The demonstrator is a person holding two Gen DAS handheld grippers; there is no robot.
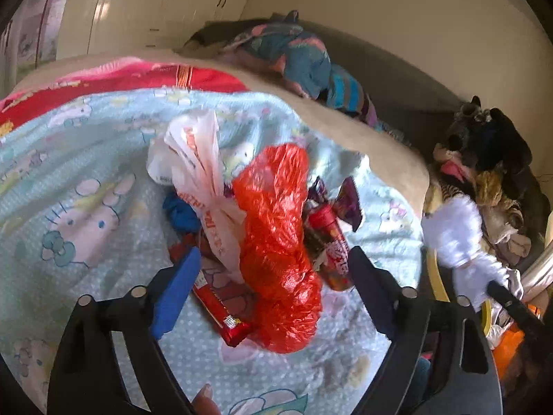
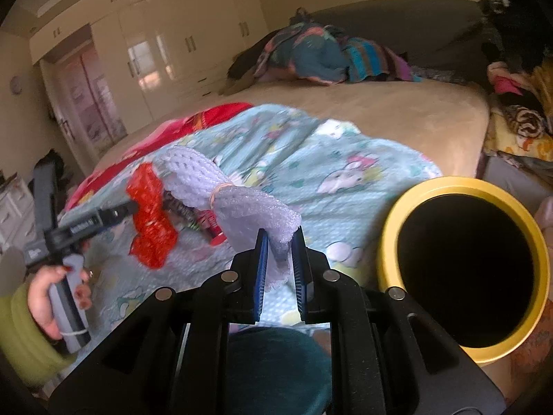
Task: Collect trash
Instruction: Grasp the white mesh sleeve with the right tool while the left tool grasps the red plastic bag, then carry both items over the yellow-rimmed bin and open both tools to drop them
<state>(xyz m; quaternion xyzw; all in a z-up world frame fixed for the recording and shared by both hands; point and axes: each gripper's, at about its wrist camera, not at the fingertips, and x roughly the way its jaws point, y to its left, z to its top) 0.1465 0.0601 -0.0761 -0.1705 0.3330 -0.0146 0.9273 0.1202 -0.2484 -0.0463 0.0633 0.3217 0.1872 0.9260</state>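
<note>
Soft daylight fills both fisheye views. Glare sits on the glossy cream wardrobe doors (image 2: 155, 55). Edges bend, corners darken, details smear.

Two tools show: the left tool (image 1: 273, 269), jaws spread wide, low in the frame of its own camera, and the right tool (image 2: 279, 242), low centre in its own camera, pinching one white foam net (image 2: 224, 190). One yellow-rimmed bin (image 2: 390, 242) stands at the right of the right wrist view. One bed (image 2: 380, 117) fills the middle, with one pale blue cartoon blanket (image 1: 86, 159) over it. On the blanket lie two plastic bags: one red plastic bag (image 1: 276, 242) and one white plastic bag (image 1: 197, 159). Snack wrappers in the pile: one red wrapper (image 1: 221, 304), one red tube pack (image 1: 328, 242), one purple packet (image 1: 349, 200). One blue scrap (image 1: 179, 211) lies beside them; more may be hidden beneath.
</note>
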